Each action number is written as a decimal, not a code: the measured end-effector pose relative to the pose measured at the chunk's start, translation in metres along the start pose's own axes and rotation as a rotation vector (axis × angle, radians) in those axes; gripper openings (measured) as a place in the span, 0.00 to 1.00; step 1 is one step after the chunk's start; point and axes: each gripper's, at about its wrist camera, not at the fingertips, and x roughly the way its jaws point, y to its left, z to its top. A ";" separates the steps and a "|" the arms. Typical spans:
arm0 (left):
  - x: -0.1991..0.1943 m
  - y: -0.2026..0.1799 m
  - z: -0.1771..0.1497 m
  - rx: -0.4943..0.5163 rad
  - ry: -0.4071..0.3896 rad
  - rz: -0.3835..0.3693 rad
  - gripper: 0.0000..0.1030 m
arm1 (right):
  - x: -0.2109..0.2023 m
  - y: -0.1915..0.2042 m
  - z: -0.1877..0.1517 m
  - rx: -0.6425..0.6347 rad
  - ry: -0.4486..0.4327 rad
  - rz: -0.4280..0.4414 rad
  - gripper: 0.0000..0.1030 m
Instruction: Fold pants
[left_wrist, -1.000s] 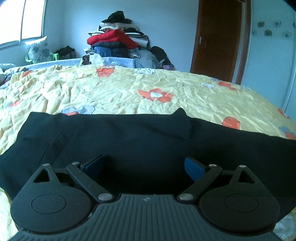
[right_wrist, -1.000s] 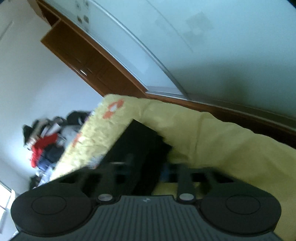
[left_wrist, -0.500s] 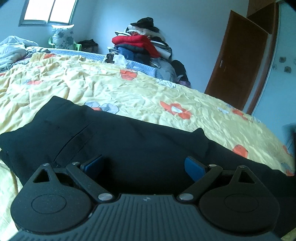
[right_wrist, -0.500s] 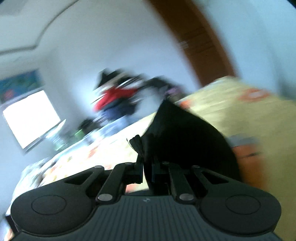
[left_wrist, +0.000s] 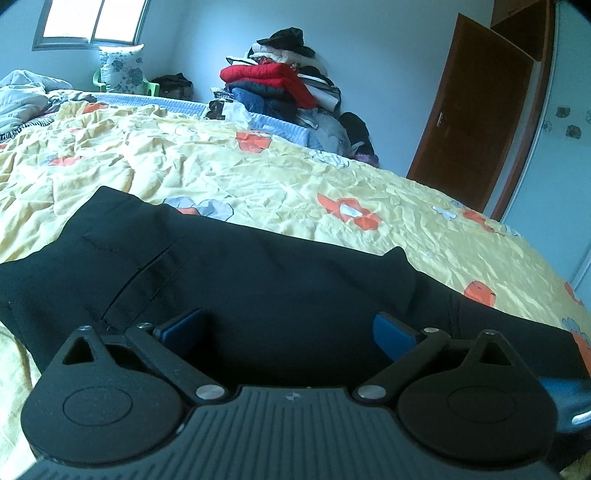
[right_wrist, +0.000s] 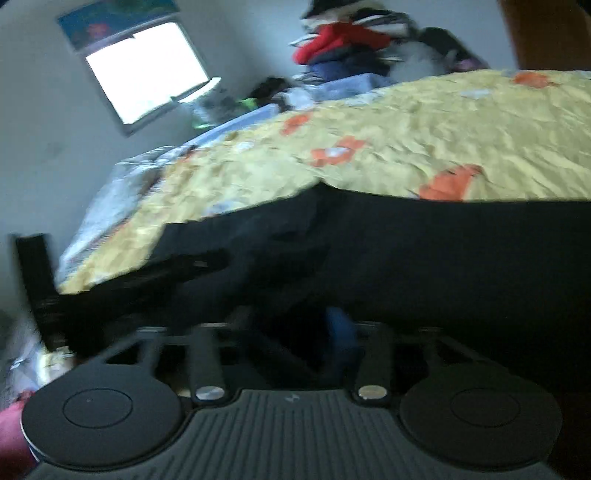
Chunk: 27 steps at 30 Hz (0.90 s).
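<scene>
Black pants lie flat across a yellow flowered bedspread. My left gripper hovers low over them, near a pocket seam, open, its blue pads wide apart with only flat cloth below. In the blurred right wrist view the pants fill the lower half. My right gripper sits just over them with its jaws opening. One blue pad shows, the other is lost in the dark cloth. No fabric looks pinched between them.
A tall pile of clothes stands beyond the bed's far edge, also seen in the right wrist view. A brown door is at the right, a window at the far left. Crumpled bedding lies at the left.
The right gripper, shut on a fold of black fabric, swung across the bed, rolled level and let go; its jaws have spread. The left gripper stayed over the pants and rolled slightly.
</scene>
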 end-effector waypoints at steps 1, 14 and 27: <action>0.000 0.000 0.000 0.001 -0.001 0.000 0.98 | -0.014 -0.001 0.005 -0.015 -0.044 0.007 0.72; 0.028 -0.072 0.037 0.316 0.114 -0.053 0.97 | -0.005 -0.047 0.021 -0.192 0.053 -0.580 0.99; 0.127 -0.086 0.065 0.368 0.180 0.076 0.95 | 0.005 -0.055 0.008 -0.155 0.013 -0.545 1.00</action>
